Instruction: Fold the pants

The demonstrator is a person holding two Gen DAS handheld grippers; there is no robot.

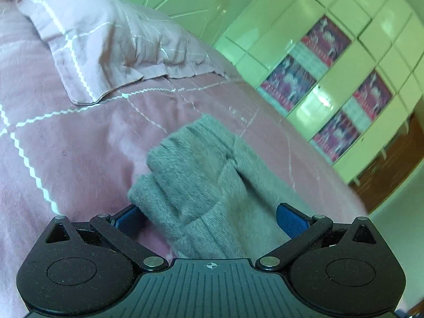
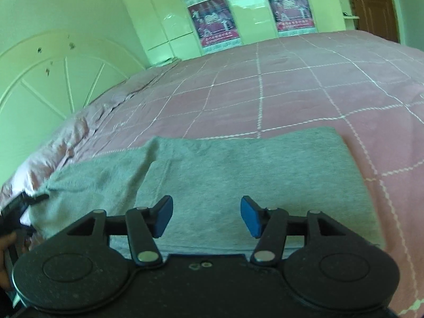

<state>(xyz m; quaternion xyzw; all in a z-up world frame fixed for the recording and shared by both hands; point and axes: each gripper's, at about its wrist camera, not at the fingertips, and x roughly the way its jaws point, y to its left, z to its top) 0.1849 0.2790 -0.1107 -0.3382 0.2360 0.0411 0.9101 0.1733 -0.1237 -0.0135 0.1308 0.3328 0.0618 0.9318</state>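
Note:
Grey pants (image 2: 238, 169) lie folded flat on the pink bed cover (image 2: 291, 92). In the left wrist view one bunched end of the pants (image 1: 201, 182) lies between my wide-open blue-padded fingers, and the left gripper (image 1: 209, 220) is low over it, not closed on it. My right gripper (image 2: 206, 217) is open, just above the flat middle of the pants, holding nothing. The left gripper's black tip (image 2: 29, 201) shows in the right wrist view at the pants' left end.
A pink pillow (image 1: 106, 42) lies at the head of the bed. A white headboard (image 2: 53, 79) stands at the left. Wardrobe doors with posters (image 2: 212, 21) stand beyond the bed. A brown door (image 2: 371, 5) is at the far right.

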